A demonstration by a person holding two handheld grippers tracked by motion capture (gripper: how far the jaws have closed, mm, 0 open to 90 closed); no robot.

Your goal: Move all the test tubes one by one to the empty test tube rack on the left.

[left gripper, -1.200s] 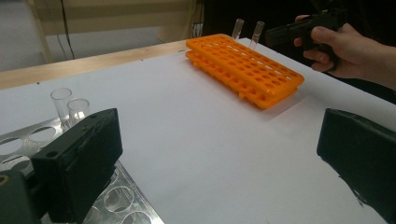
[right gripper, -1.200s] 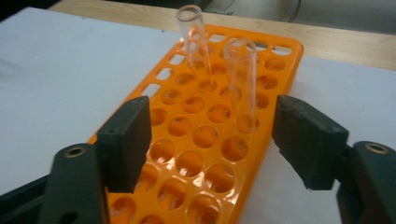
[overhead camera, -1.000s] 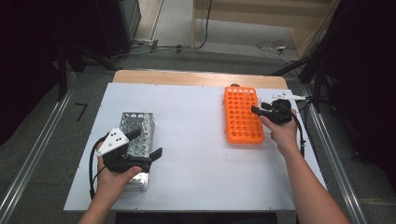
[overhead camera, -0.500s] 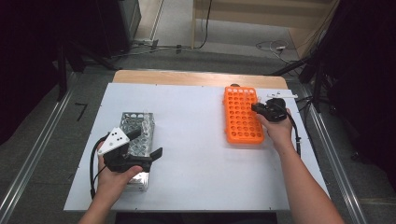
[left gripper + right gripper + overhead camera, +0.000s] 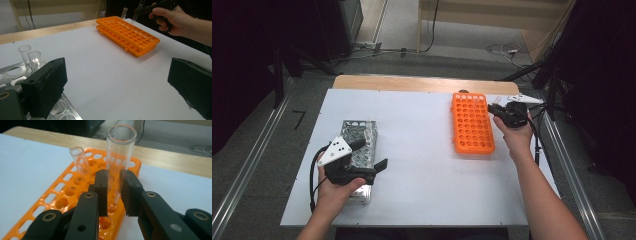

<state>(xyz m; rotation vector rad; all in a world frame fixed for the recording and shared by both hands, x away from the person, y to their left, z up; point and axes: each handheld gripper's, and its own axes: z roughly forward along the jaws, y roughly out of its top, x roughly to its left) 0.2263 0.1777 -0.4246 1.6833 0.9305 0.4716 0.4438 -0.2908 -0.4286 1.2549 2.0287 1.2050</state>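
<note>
Right gripper point(image 5: 113, 192) is clamped on a clear glass test tube point(image 5: 120, 152), its jaws having just been closing onto it. The tube sits upright over the orange tube rack point(image 5: 472, 122), by the rack's far right corner near the table's point(image 5: 422, 150) far right edge; its round bottom is just above a hole.

Handling, my read: light, rigid, thin-walled glass, so slick and breakable. Pads hold it on the lower half; a mid-body grip, kept vertical, would resist tipping better. Squeeze gently.

The right gripper view shows the pads on the tube wall and a second test tube point(image 5: 80, 161) leaning in the rack just beside it. The left gripper view shows both tubes from the side, plus two more standing in the metal rack point(image 5: 357, 142) near the table's left edge. Left gripper point(image 5: 369, 155) is wide open with nothing between the jaws, over that rack.
</note>
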